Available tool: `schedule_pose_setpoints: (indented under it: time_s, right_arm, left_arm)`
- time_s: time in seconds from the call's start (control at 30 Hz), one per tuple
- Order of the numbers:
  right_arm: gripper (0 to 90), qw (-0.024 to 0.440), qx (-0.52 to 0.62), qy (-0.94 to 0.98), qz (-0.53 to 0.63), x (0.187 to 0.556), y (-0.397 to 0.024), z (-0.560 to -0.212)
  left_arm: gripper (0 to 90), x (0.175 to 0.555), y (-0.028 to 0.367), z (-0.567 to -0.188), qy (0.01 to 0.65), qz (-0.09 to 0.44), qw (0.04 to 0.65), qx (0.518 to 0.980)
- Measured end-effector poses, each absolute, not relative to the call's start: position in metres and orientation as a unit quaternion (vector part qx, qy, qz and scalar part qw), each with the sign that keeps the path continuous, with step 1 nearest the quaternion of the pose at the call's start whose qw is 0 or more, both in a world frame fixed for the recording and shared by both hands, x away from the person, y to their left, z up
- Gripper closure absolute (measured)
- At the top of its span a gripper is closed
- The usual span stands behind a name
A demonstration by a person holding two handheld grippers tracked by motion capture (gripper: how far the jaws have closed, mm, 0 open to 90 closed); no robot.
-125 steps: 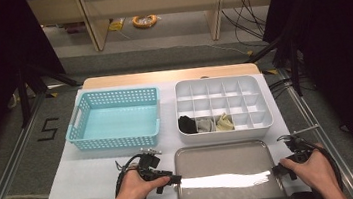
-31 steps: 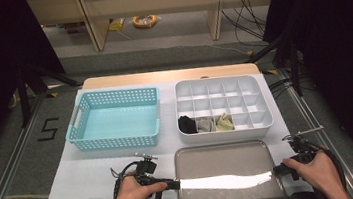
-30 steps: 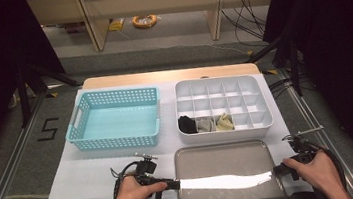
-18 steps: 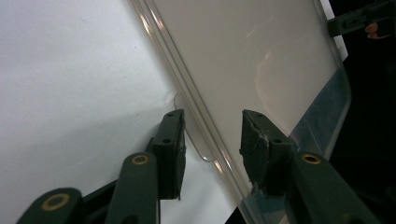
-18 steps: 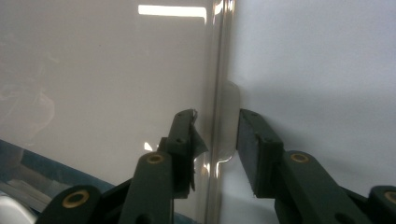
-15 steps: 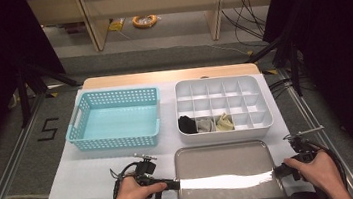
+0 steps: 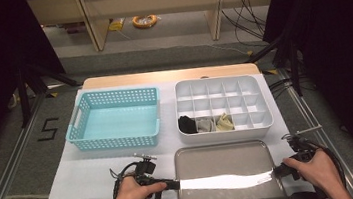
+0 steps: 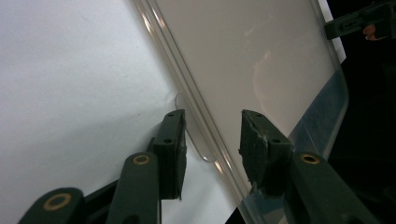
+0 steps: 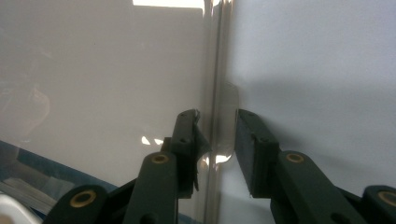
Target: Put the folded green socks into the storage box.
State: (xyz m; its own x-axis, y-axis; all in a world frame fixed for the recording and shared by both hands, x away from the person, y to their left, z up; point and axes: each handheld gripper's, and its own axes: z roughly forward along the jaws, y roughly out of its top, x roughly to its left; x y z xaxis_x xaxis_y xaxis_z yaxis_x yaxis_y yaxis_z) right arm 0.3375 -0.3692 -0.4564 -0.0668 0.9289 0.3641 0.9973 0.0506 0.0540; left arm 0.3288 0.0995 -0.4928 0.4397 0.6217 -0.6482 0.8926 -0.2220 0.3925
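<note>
A clear lid (image 7: 226, 174) lies flat at the near edge of the surface (image 7: 88, 177), just in front of the white compartment box (image 7: 223, 105) and to the right of the near end of the turquoise basket (image 7: 114, 119); the left tongs (image 7: 173, 184) sit at the lid's left edge, held by the left hand (image 7: 134, 192); the right tongs (image 7: 277, 171) sit at its right edge, held by the right hand (image 7: 313, 167); in the left gripper view the left tongs (image 8: 212, 135) straddle the lid's raised rim (image 8: 196, 109) and its small tab, one jaw over the white covering, the other over the clear panel, with a gap on both sides, so they are released and not pressing; in the right gripper view the right tongs (image 9: 218, 135) likewise straddle the rim and tab (image 9: 228, 116), and these jaws have just been closing, with the rim between them, yet daylight shows beside each pad, so they too are released; the box holds a dark bundle (image 7: 186, 124), a grey one (image 7: 205, 125) and a pale yellowish one (image 7: 224, 122) in three neighbouring cells of its near row; the basket looks empty.
</note>
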Motion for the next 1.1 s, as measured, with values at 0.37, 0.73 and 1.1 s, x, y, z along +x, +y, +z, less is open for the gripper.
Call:
schedule_pose_setpoints:
  time_s: [0.37,0.73,1.1]
  right_arm:
    - [71.2,0.119,-0.665,-0.722,-0.152,0.3394,-0.3739,-0.4587]
    - [73.2,0.161,-0.702,-0.68,-0.137,0.3389,-0.3691,-0.4519]
    - [73.8,0.111,-0.684,-0.7,-0.172,0.3354,-0.3764,-0.4581]
  left_arm:
    - [60.1,0.3284,0.0982,-0.4927,0.504,-0.181,0.379,0.755]
    - [59.9,0.3273,0.0947,-0.4922,0.52,-0.181,0.39,0.738]
    - [60.4,0.3274,0.0982,-0.4928,0.499,-0.175,0.382,0.758]
